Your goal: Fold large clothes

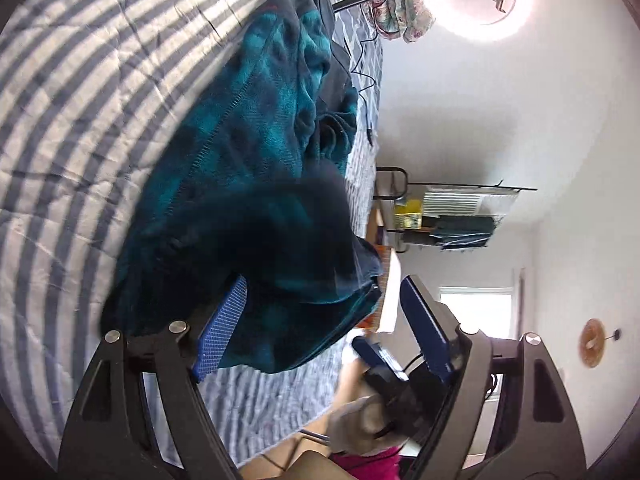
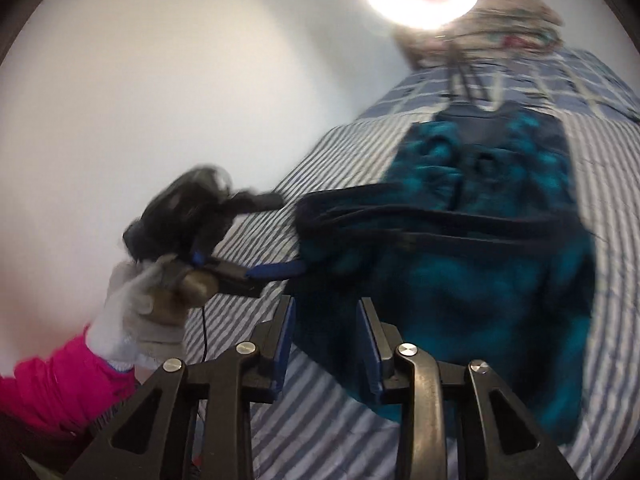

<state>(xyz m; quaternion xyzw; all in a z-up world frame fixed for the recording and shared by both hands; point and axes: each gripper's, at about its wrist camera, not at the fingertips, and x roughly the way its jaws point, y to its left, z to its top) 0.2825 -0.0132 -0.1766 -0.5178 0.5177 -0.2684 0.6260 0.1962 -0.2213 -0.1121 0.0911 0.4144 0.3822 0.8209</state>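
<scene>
Jaws of both grippers stand apart — left gripper (image 1: 316,320) straddling the teal garment's (image 1: 256,152) lifted hem, right gripper (image 2: 326,344) beside it, garment lengthwise ahead on the striped bedcover (image 1: 72,120)

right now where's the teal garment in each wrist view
Left wrist view: the teal garment fills the centre, running from top centre down between the left gripper fingers.
Right wrist view: it sits right of centre, above the right gripper.
Shared landmark: the striped bedcover beneath it.
</scene>
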